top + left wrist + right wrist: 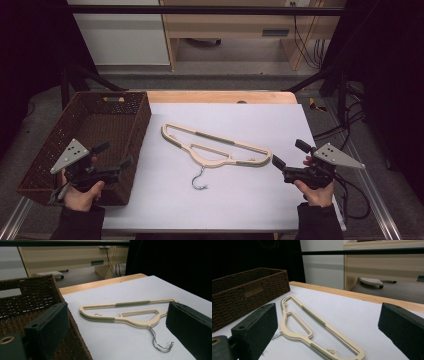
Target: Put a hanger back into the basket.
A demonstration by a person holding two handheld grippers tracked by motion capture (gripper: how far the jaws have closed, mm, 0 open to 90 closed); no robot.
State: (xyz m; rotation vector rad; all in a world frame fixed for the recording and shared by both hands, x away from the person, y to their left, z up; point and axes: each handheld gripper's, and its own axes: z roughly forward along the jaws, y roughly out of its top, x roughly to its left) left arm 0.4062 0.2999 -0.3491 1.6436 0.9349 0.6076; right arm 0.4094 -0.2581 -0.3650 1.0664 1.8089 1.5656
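Observation:
A cream plastic hanger (215, 147) with a metal hook (198, 179) lies flat on the white table cover, near the middle. It appears ahead of both pairs of jaws as the hanger (125, 313) and the hanger (312, 327). My left gripper (114, 155) hovers over the near right corner of the brown wicker basket (55, 150), jaws wide apart with nothing between them. My right gripper (290, 152) stands open at the right, just off the hanger's right end, not touching it.
The wicker basket (27, 297) sits at the table's left edge and holds nothing that I can see. The white sheet (240, 200) covers the table (220, 96). Cables (350, 125) hang beyond the right edge. Cabinets (240, 25) stand behind.

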